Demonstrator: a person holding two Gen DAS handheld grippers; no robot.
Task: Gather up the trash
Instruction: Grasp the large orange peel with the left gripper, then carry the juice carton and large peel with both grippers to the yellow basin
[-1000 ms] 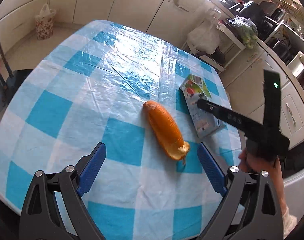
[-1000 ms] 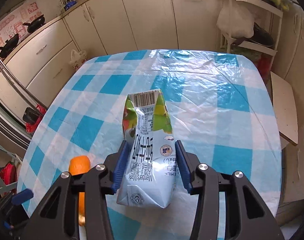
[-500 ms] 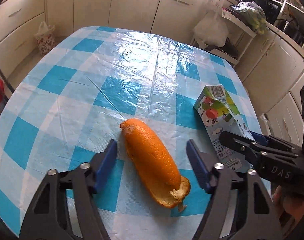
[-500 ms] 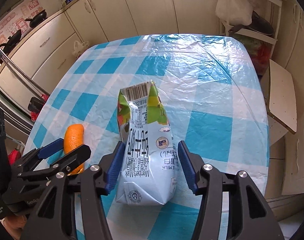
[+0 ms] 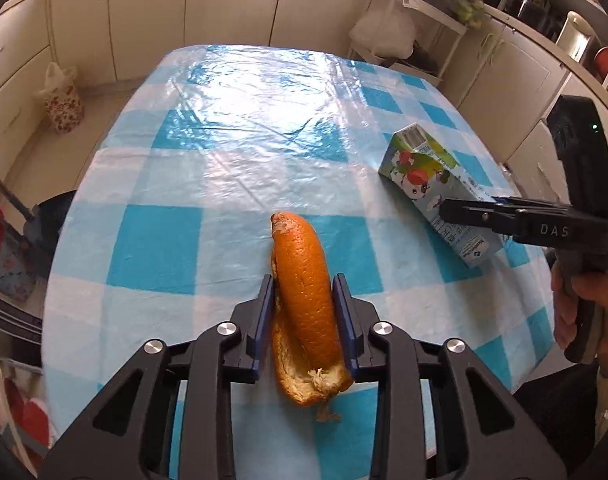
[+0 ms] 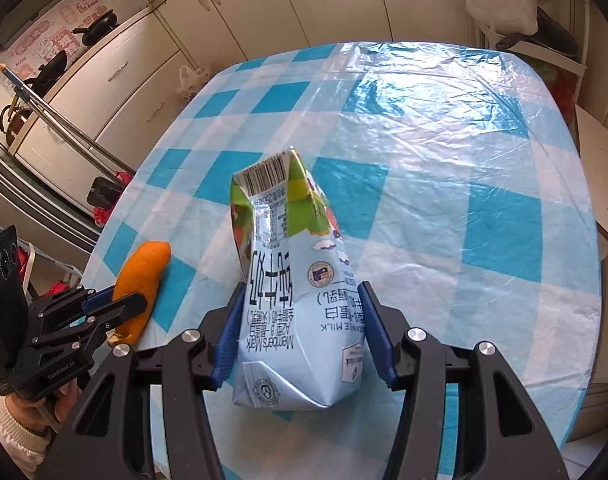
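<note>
A long piece of orange peel (image 5: 304, 280) lies on the blue-and-white checked tablecloth (image 5: 231, 152). My left gripper (image 5: 304, 292) is shut on the peel, a blue pad pressed to each side. The peel also shows in the right wrist view (image 6: 141, 276). A crumpled light-blue milk carton (image 6: 291, 292) lies on its side on the cloth (image 6: 444, 140). My right gripper (image 6: 301, 304) straddles the carton, both blue pads against its sides. The carton also shows in the left wrist view (image 5: 436, 184).
Cream kitchen cabinets (image 5: 231, 4) stand around the table. A floral bag (image 5: 61, 100) sits on the floor at the left. A rack with a white plastic bag (image 5: 384, 36) stands behind the table's far right. A wooden stool (image 6: 596, 176) stands off the right edge.
My left gripper moved forward over the orange peel and closed on it. My right gripper stays around the carton, its pads now tighter against it.
</note>
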